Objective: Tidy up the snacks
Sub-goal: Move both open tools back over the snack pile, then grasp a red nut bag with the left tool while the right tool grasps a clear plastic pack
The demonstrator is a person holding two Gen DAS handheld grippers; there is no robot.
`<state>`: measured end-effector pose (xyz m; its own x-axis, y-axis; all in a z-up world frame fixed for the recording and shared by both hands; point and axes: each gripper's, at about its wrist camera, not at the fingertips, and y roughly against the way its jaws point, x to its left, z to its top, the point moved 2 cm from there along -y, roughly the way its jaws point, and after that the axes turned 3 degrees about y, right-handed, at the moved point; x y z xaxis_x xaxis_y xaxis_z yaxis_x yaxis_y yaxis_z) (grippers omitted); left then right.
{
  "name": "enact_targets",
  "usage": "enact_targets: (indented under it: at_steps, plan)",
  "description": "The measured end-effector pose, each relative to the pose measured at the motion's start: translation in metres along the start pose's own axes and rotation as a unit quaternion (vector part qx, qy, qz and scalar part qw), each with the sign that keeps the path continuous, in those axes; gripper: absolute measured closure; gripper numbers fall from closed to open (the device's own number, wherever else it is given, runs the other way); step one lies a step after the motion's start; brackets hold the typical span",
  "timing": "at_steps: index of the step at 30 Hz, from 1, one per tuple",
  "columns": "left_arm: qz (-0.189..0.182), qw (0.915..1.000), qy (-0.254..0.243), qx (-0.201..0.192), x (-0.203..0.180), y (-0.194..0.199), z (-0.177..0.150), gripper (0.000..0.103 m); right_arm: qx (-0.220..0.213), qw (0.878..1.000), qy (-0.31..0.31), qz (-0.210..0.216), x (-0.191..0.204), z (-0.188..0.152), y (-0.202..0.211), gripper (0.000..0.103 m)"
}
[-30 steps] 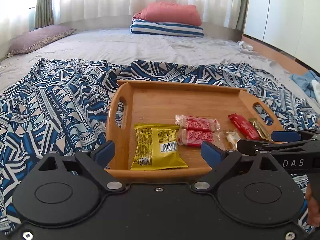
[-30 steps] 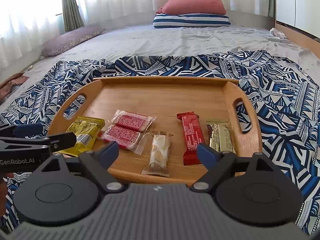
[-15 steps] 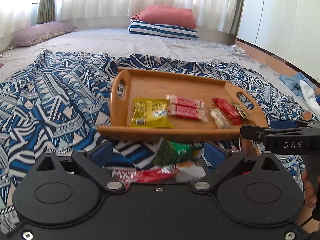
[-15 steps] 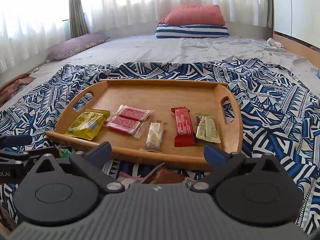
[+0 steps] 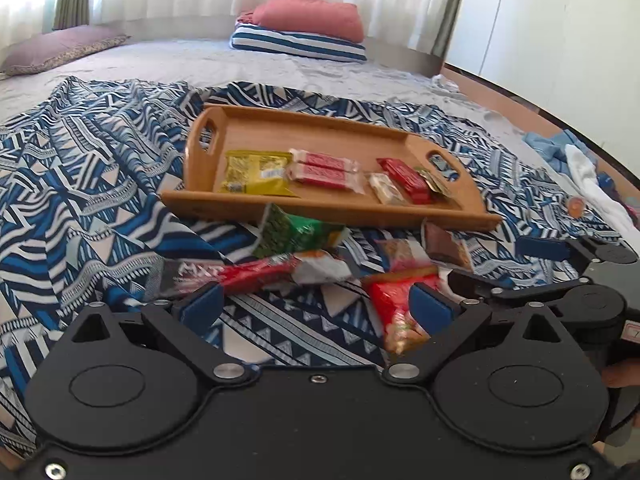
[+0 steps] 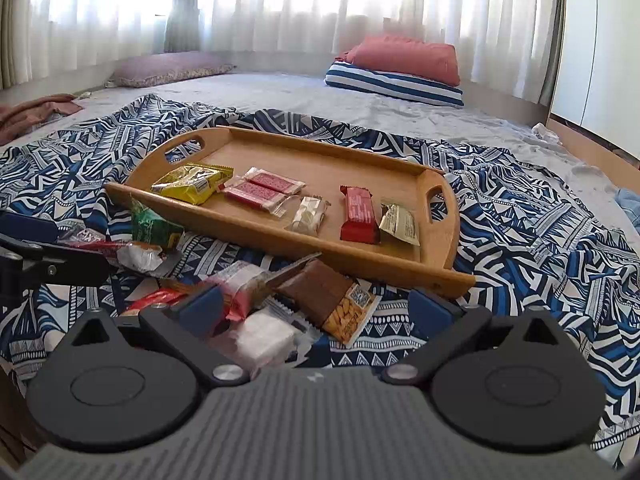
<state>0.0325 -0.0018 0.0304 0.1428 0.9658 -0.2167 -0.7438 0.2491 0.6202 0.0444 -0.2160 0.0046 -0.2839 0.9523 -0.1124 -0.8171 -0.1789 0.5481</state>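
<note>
Loose snacks lie on the bed short of the tray. Brown almond bar sits between the right gripper's open, empty jaws (long axis slanting toward the right jaw); left gripper open over bare cloth.

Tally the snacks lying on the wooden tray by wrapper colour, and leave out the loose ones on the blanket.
Yellow packet: 1
Pink-red bars in clear wrap: 2
Cream bar: 1
Red bar: 1
Gold packet: 1
Total on the wooden tray: 6
</note>
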Motion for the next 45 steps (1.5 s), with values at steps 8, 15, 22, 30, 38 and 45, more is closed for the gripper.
enact_targets:
  at_steps: [8, 15, 22, 30, 38, 45]
  plan:
    - [-0.031, 0.9993, -0.012, 0.015, -0.026, -0.010, -0.007, 0.004, 0.012, 0.999, -0.033, -0.013, -0.013, -0.023, 0.013, 0.000]
    - [-0.047, 0.9984, -0.017, 0.027, -0.042, -0.024, -0.008, 0.004, 0.018, 0.998, -0.057, -0.025, -0.026, -0.038, 0.022, 0.000]
    - [-0.059, 0.9969, 0.003, 0.052, -0.045, -0.036, -0.010, 0.050, 0.019, 0.998, -0.049, -0.027, -0.023, -0.042, 0.021, 0.000]
    - [-0.047, 0.9982, -0.001, 0.037, -0.043, -0.026, -0.006, 0.063, 0.016, 0.999, -0.039, -0.010, -0.012, -0.038, 0.015, 0.000]
    - [-0.023, 0.9997, -0.010, 0.007, -0.037, -0.011, 0.004, 0.063, 0.004, 0.999, -0.023, 0.030, 0.008, -0.027, 0.009, 0.000]
    - [0.001, 1.0000, 0.001, 0.006, -0.022, -0.010, 0.006, 0.063, -0.005, 0.999, -0.027, 0.038, 0.022, -0.017, 0.001, 0.006]
